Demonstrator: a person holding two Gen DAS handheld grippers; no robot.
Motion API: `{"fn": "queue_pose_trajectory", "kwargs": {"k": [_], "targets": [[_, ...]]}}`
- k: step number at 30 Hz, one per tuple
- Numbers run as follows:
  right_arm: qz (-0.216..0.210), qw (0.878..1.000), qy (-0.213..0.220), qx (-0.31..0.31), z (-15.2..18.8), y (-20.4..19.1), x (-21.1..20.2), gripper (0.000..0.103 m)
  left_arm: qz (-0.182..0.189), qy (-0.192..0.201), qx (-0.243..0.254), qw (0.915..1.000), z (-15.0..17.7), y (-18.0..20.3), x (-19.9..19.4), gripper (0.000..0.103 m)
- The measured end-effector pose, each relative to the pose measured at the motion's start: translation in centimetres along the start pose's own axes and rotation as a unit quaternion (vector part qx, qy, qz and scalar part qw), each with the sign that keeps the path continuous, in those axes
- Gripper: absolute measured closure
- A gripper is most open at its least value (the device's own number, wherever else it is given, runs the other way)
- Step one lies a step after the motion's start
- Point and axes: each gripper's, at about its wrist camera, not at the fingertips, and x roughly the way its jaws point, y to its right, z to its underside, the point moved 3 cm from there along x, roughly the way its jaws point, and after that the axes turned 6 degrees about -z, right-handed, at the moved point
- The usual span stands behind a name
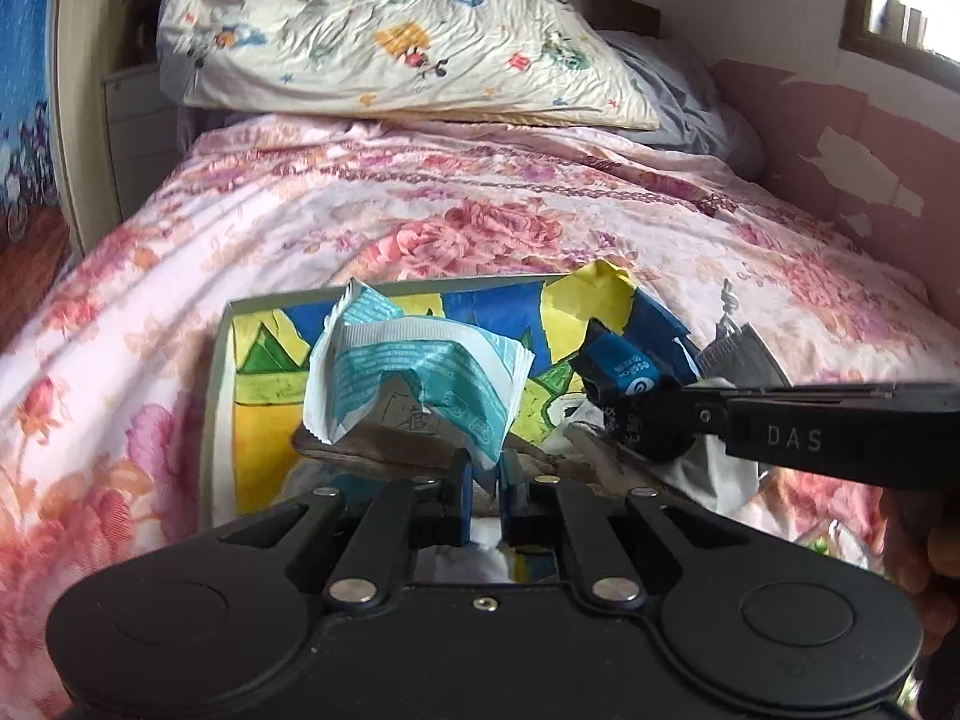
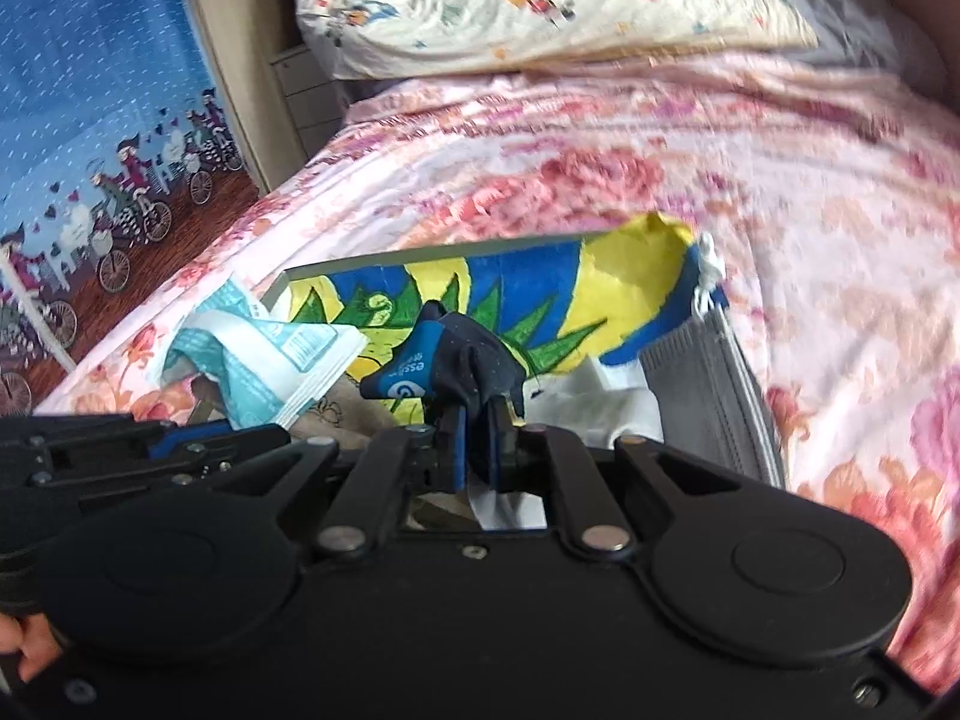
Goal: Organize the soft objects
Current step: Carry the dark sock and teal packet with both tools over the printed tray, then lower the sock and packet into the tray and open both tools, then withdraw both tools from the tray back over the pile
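Note:
A crumpled teal-and-white packet (image 1: pixel 408 378) is pinched at its lower corner by my left gripper (image 1: pixel 485 468), which is shut on it. It hangs over a shallow box (image 1: pixel 216 396) lined with blue, yellow and green painted paper. My right gripper (image 1: pixel 636 414) reaches in from the right, shut on a small dark blue-and-black pouch (image 1: pixel 624 369). In the right wrist view the right gripper (image 2: pixel 474 420) clamps that pouch (image 2: pixel 420 366) above the box (image 2: pixel 372 258). The packet (image 2: pixel 264 360) and the left gripper (image 2: pixel 198 438) sit to its left.
The box lies on a bed with a pink floral cover (image 1: pixel 420 210). A grey pleated cloth (image 1: pixel 738 354) with a white string sticks out at the box's right end. A cartoon-print pillow (image 1: pixel 390 30) lies at the bed's head. A blue curtain (image 2: pixel 90 90) hangs at left.

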Motion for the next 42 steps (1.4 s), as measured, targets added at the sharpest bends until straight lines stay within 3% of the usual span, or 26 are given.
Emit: {"fn": "queue_pose_trajectory", "kwargs": {"k": [7,18,20,22,25,28,31,42], "targets": [[0.003,0.999,-0.012,0.031,-0.4,0.6,1.5,0.099,-0.002,-0.019,-0.010,0.9998,-0.3,0.6,1.3,0.092],[0.009,1.000,-0.006,0.016,-0.5,0.3,0.6,0.086,-0.016,-0.021,-0.019,0.9995,-0.1,0.7,1.1,0.086],[0.010,1.000,-0.003,0.014,-0.6,0.3,0.1,0.080,-0.018,-0.014,-0.024,0.9994,-0.1,0.6,0.6,0.076],[0.008,1.000,0.003,0.012,-0.7,0.4,-0.5,0.066,-0.024,0.003,-0.030,0.9992,-0.1,0.6,-0.1,0.067],[0.007,1.000,0.009,0.002,-0.7,0.3,-1.4,0.057,-0.028,0.021,-0.050,0.9982,-0.1,0.3,-1.2,0.052],[0.004,1.000,0.013,-0.001,-0.8,0.1,-2.6,0.048,-0.033,0.031,-0.062,0.9970,-0.1,0.1,-2.3,0.047],[-0.003,1.000,0.019,0.001,-0.9,0.1,-4.0,0.041,-0.045,0.045,-0.063,0.9960,0.1,0.0,-3.7,0.033],[-0.014,0.998,0.058,-0.029,0.3,-1.4,-11.7,0.007,-0.076,0.092,-0.080,0.9896,1.7,-0.2,-10.8,0.012]]}}
